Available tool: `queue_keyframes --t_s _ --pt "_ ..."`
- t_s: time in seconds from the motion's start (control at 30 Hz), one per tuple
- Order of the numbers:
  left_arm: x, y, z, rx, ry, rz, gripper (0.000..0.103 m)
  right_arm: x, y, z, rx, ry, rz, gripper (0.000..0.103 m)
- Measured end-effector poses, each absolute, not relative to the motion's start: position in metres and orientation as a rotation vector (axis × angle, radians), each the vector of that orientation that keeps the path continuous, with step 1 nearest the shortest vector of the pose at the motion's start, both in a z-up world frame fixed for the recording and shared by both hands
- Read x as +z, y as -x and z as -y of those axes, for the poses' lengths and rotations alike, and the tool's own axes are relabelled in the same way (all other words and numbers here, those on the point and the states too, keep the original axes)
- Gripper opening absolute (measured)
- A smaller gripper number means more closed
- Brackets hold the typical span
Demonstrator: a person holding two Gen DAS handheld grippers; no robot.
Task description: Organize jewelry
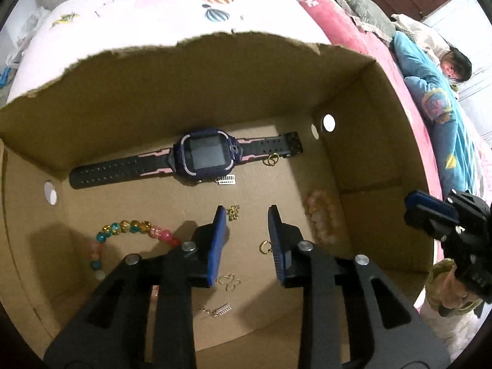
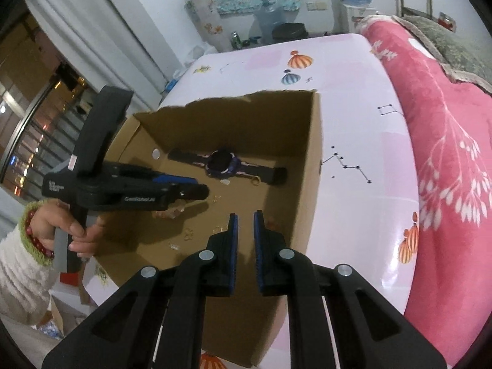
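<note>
An open cardboard box [image 1: 215, 92] stands on the table. On its floor lie a dark smartwatch [image 1: 203, 156] by the far wall, a colourful bead bracelet [image 1: 132, 227] at left, a pale pink bead bracelet [image 1: 321, 215] at right, and small gold pieces: a ring [image 1: 264, 247], a butterfly charm [image 1: 229, 281] and a short chain [image 1: 233, 212]. My left gripper [image 1: 246, 212] hangs inside the box, open, with nothing between its pads. My right gripper [image 2: 245, 215] hovers over the box's near right corner, its pads almost together and empty. The watch [image 2: 221, 163] also shows in the right wrist view.
The box [image 2: 307, 153] rests on a white table [image 2: 353, 123] printed with balloons. A pink blanket [image 2: 446, 123] lies along its right side. A person lies under a blue cover [image 1: 436, 98] beyond it. A hand [image 2: 80, 230] holds the left gripper [image 2: 196, 189].
</note>
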State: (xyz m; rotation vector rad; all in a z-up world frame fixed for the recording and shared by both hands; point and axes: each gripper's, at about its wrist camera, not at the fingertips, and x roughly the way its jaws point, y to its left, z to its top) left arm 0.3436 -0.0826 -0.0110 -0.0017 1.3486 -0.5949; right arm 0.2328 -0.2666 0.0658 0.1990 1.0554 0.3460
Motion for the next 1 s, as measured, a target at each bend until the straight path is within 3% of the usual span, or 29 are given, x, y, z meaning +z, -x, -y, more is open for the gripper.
queue_keyframes --t_s 0.23,0.3,0.57,0.63,0.67,0.83,1.0 --pt "0.027 -0.332 0.069 -0.594 -0.004 -1.215 0.038 0.078 -0.219 0.279 0.333 -0.265 -0.997 0.014" --pt "0.045 -0.318 0.058 -0.592 0.002 -1.146 0.041 0.087 -0.209 0.284 0.329 -0.299 -0.963 0.02" --pt "0.11 -0.229 -0.003 -0.535 0.067 -0.874 0.079 0.104 -0.153 0.29 0.296 -0.402 -0.854 0.052" --pt "0.115 -0.207 -0.012 -0.498 0.068 -0.838 0.085 0.103 -0.14 0.285 0.284 -0.407 -0.851 0.058" --pt "0.116 -0.199 -0.016 -0.487 0.063 -0.823 0.085 0.103 -0.133 0.28 0.261 -0.389 -0.845 0.063" --pt "0.099 -0.186 -0.046 -0.353 0.099 -0.802 0.086 0.092 -0.125 0.282 0.129 -0.358 -0.841 0.065" --pt "0.044 -0.223 -0.077 -0.268 0.259 -0.944 0.086 0.048 -0.163 0.301 0.135 -0.503 -0.985 0.065"
